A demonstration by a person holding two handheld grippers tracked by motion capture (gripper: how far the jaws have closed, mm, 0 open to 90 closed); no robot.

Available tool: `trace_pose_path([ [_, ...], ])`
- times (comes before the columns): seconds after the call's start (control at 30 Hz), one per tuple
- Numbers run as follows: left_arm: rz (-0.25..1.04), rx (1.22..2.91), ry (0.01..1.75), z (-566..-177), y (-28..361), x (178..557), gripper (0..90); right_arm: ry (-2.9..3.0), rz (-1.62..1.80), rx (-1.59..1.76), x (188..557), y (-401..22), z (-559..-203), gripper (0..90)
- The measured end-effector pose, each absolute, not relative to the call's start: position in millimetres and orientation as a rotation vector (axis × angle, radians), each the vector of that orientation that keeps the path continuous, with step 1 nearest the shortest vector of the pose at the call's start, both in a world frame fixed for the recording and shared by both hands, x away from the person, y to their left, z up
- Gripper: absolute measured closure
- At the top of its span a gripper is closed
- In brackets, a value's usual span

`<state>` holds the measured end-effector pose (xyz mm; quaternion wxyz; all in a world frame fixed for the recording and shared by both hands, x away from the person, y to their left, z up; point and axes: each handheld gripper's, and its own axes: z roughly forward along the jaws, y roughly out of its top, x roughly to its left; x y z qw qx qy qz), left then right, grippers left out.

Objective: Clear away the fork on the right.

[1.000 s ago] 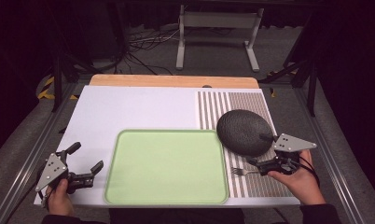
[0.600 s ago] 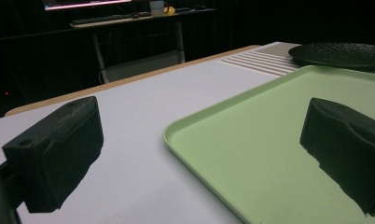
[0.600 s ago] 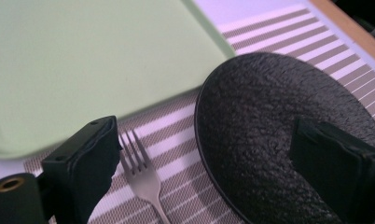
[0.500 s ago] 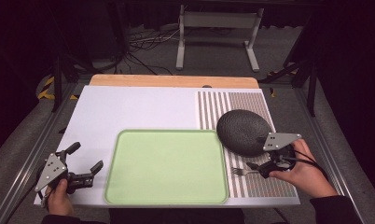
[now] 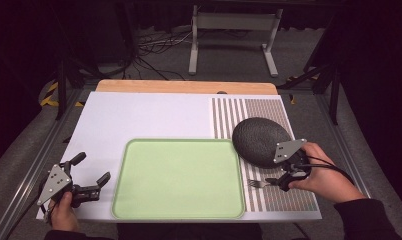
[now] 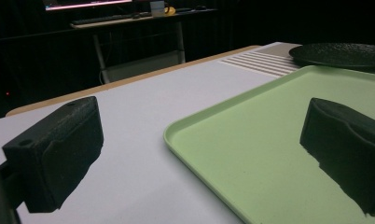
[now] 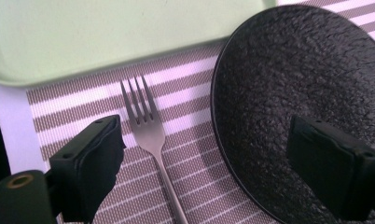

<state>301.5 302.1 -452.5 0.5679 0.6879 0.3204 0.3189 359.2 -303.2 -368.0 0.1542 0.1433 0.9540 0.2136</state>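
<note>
A pale green tray (image 5: 179, 197) lies empty at the table's front middle. To its right, on a striped placemat (image 5: 269, 107), rest a dark textured plate (image 5: 259, 140) and a silver fork (image 5: 256, 183). My right gripper (image 5: 276, 182) is at the fork's handle end, just in front of the plate. Its jaws have just been closing a little but stand open. In the right gripper view the fork (image 7: 146, 126) lies between the jaws, untouched, and one jaw is over the plate (image 7: 307, 84). My left gripper (image 5: 92, 169) rests open at the tray's left edge (image 6: 269, 140), holding nothing.
A white mat (image 5: 139, 120) covers the table's left and back, with a wooden strip (image 5: 184, 86) at the far edge. A metal stand (image 5: 229, 30) and cables lie on the floor beyond. Dark frame rails run along both sides of the table.
My right gripper has shifted left, closer to the fork and the plate's front edge. The left gripper has not moved.
</note>
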Motion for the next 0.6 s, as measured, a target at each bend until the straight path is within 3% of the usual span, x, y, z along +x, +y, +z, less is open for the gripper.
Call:
trace_pose_path([
  [0.6,0.75,1.616,0.753,-452.4,302.0,301.5,0.1,2.926,0.398,0.327,365.8,-294.3,-375.0,14.8],
])
